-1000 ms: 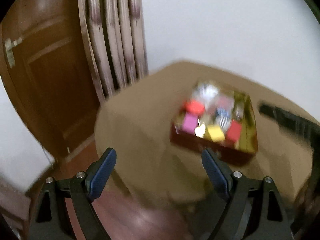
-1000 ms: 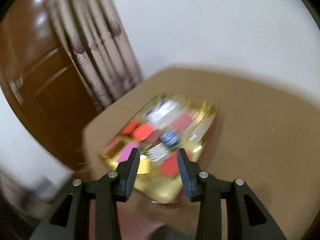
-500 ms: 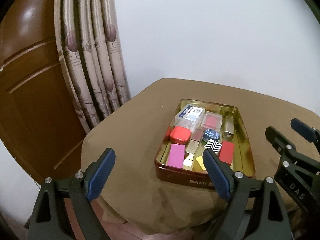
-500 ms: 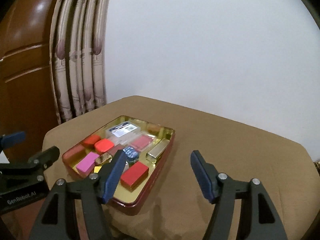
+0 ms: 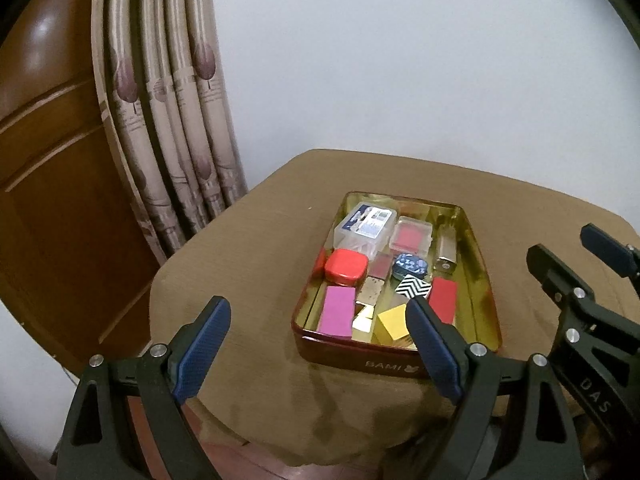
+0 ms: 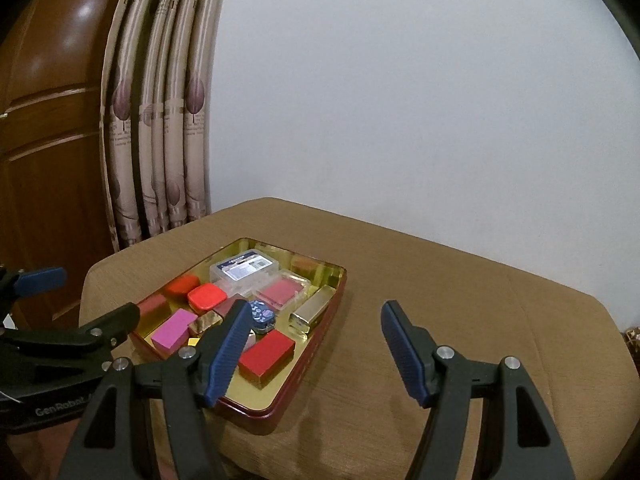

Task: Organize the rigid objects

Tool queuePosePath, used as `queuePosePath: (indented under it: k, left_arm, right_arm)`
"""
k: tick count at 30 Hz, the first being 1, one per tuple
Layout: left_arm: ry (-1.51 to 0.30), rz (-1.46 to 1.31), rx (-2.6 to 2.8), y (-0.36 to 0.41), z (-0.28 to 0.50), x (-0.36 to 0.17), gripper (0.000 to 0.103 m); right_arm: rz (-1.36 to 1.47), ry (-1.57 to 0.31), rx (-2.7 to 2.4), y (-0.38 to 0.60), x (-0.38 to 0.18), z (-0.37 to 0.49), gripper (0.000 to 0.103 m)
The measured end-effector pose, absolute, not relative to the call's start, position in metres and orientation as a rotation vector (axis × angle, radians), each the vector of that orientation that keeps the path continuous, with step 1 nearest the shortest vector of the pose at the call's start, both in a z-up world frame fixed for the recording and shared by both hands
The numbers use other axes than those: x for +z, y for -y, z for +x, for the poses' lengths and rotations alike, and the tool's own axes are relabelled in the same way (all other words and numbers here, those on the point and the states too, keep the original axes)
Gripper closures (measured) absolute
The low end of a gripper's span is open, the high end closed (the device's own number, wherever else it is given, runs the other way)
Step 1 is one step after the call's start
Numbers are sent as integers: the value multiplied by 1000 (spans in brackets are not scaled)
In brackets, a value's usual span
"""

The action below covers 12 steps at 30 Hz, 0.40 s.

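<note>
A gold-lined red tin tray (image 5: pixel 482 280) (image 6: pixel 320 336) sits on a brown-covered table (image 5: pixel 248 264) (image 6: pixel 460 300). It holds several small boxes: a pink block (image 5: pixel 337 311) (image 6: pixel 173 329), a red rounded tin (image 5: pixel 346 266) (image 6: pixel 206 296), a red block (image 5: pixel 443 300) (image 6: pixel 267 353), a clear plastic case (image 5: pixel 367 222) (image 6: pixel 245 269), a zigzag-patterned box (image 5: pixel 413 289), a gold bar (image 5: pixel 447 249) (image 6: pixel 313 309). My left gripper (image 5: pixel 318 348) is open and empty, near the tray's front left. My right gripper (image 6: pixel 316 354) is open and empty, above the tray's right edge.
A patterned curtain (image 5: pixel 168 120) (image 6: pixel 160 120) and a wooden door (image 5: pixel 48 168) stand left of the table. A white wall is behind. The table's front edge drops off near both grippers. The right gripper shows at the right of the left wrist view (image 5: pixel 580 300).
Both views were blurred a second ago and are now steady. The right gripper has opened wide. Both grippers have settled in front of the tray.
</note>
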<state>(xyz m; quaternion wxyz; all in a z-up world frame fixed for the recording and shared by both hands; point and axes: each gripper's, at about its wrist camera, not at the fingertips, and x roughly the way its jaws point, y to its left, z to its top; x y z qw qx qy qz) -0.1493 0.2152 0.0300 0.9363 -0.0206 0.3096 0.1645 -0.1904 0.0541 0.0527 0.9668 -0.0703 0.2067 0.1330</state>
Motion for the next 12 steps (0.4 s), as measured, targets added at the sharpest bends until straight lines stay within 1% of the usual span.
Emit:
queuePosePath:
  k: [4, 9, 12]
  left_arm:
    - [-625, -56, 325, -218, -149, 31, 16]
    - [-630, -87, 325, -224, -150, 31, 10]
    - [-638, -98, 312, -228, -149, 31, 9]
  right_arm:
    - [-142, -420, 269, -55, 52, -191, 34]
    - [-148, -419, 273, -58, 53, -193, 34]
    - [-152, -419, 274, -60, 54, -195, 34]
